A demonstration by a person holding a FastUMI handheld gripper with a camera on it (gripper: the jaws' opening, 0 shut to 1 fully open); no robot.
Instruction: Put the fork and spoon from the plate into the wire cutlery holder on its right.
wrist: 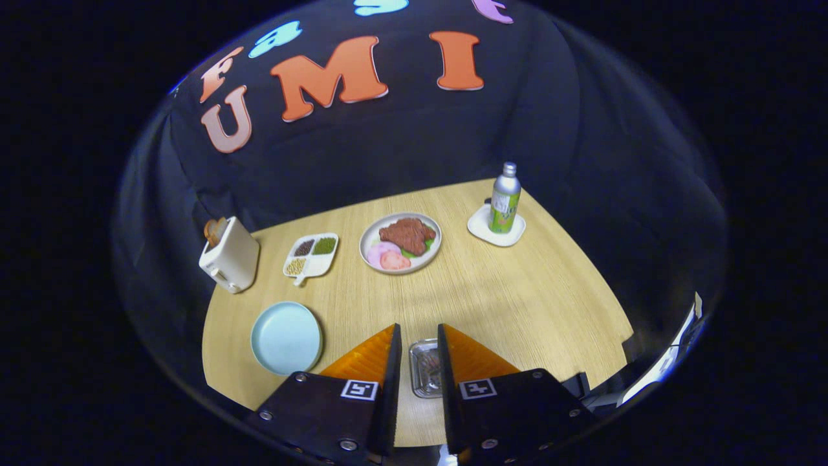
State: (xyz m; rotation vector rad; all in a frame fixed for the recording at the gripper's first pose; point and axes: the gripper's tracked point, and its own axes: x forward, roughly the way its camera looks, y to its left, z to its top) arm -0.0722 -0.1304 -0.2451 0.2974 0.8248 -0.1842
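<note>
A light blue plate (pixel 286 338) lies on the wooden table (pixel 517 304), left of my fingers, and its face is plain blue. The wire cutlery holder (pixel 427 367), a shiny metal cup seen from above, stands right of the plate, directly below the gap between my fingers. Something dark lies inside it, but I cannot make out what. My gripper (pixel 418 328) hovers above the holder, open, with a narrow gap and nothing between its orange fingers (pixel 369 356).
Beyond the fingers sit a plate of meat and ham (pixel 401 243), a divided dish of beans (pixel 312 255), a white toaster (pixel 229 254) at the far left, and a green bottle (pixel 505 199) on a white coaster (pixel 496 230).
</note>
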